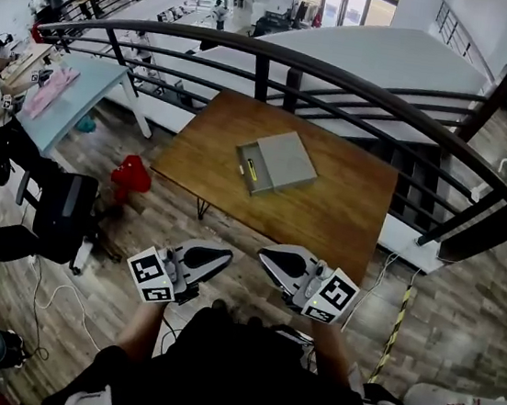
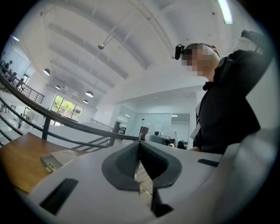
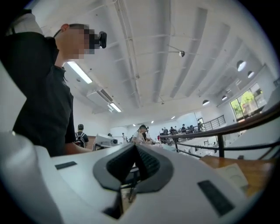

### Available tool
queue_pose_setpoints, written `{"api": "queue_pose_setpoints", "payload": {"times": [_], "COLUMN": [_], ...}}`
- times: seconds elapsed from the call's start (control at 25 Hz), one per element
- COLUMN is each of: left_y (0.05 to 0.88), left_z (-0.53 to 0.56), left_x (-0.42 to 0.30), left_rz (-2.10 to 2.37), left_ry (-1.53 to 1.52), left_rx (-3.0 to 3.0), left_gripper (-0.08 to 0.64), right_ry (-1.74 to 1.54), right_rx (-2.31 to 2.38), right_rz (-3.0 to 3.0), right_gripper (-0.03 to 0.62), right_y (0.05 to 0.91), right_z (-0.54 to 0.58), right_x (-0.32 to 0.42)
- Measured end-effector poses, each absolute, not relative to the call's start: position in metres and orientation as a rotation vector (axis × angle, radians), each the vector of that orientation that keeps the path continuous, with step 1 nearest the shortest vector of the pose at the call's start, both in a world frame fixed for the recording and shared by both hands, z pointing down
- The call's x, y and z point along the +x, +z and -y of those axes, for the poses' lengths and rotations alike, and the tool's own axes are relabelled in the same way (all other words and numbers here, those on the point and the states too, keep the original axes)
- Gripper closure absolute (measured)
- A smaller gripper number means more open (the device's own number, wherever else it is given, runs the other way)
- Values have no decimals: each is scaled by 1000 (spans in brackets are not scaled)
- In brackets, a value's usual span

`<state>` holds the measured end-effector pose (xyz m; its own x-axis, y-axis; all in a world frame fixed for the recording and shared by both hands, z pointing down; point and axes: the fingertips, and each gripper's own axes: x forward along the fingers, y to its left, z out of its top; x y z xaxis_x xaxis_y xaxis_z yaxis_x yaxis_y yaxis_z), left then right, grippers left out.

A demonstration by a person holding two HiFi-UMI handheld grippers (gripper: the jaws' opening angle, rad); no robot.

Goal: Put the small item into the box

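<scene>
We find the left gripper (image 1: 224, 256) with its jaws brought together at the tips, nothing between them. The left gripper view (image 2: 140, 145) confirms the dark pads meet, with only floor showing through the gap below. The right gripper (image 1: 265, 255) is likewise closed on nothing, and the right gripper view (image 3: 134, 147) shows its pads touching. Both grippers are held near the person's body over the wooden floor, tips pointing toward each other and close together, short of the table's near edge.

The wooden table (image 1: 335, 219) stands farther out. The grey box (image 1: 282, 159) lies flat on it, well apart from both grippers. We note a small yellow item (image 1: 251, 169) lying in the open strip along the box's left side. A dark curved railing (image 1: 344, 77) runs behind the table. To the left, on the floor, we record a red object (image 1: 132, 174) and a black chair (image 1: 63, 204).
</scene>
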<state>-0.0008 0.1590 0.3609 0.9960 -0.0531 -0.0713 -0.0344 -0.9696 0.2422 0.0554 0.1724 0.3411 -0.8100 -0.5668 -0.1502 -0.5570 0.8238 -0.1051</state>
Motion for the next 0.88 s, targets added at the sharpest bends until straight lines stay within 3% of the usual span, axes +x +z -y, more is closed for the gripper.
{"api": "queue_pose_setpoints", "payload": {"times": [0.28,0.88], "left_y": [339,353], "left_z": [-165,-169], "left_x": [13,-8], "left_rz": [126,284], "left_ry": [-130,-129], "left_rx": [2991,2948], "left_gripper": [545,545], "right_ry": [-61,21], "right_rx": [-1019,-858], "right_rz": [-2779,-2800], "right_gripper": [581,581], "right_y": [328,307], "right_z": [-192,-189], "right_x": [90,70]}}
